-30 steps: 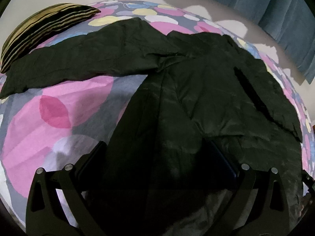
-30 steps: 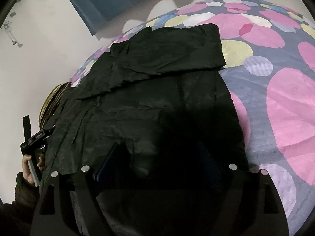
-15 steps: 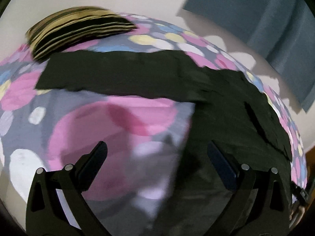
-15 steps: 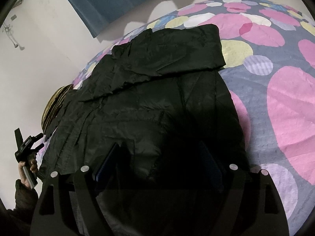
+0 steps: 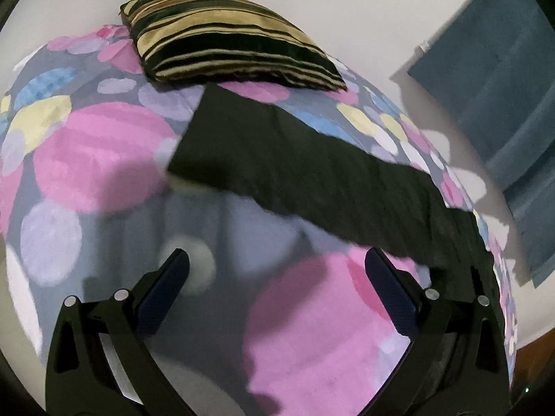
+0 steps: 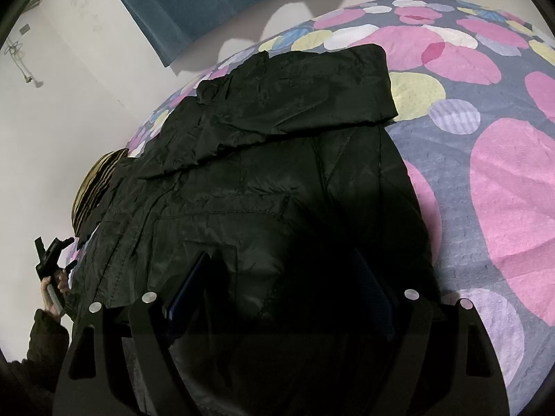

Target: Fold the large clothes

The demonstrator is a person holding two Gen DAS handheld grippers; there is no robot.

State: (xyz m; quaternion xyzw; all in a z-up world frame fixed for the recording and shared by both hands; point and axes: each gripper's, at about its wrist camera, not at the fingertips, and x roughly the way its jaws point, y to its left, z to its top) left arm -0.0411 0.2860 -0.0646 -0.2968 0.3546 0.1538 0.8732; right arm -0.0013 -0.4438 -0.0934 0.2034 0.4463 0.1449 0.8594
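Observation:
A black jacket (image 6: 270,187) lies flat on the bed, one sleeve (image 6: 312,90) folded across its upper part. Its other sleeve (image 5: 295,163) stretches out over the sheet toward a striped pillow. My left gripper (image 5: 277,263) is open above bare sheet, just short of that sleeve, with nothing between its fingers. In the right wrist view a hand (image 6: 57,282) holds that left gripper at the jacket's far left edge. My right gripper (image 6: 281,260) stands open over the jacket's lower part, the dark fabric beneath its fingers, not pinched.
The bed sheet (image 6: 503,180) is grey with pink, yellow and lilac circles. A gold and black striped pillow (image 5: 229,38) lies at the head, just beyond the sleeve's cuff. White wall and a blue curtain (image 5: 513,79) stand behind the bed.
My left gripper has swung left, off the jacket's body and out over the sheet near the outstretched sleeve; the pillow now sits centre top. The right gripper has stayed put.

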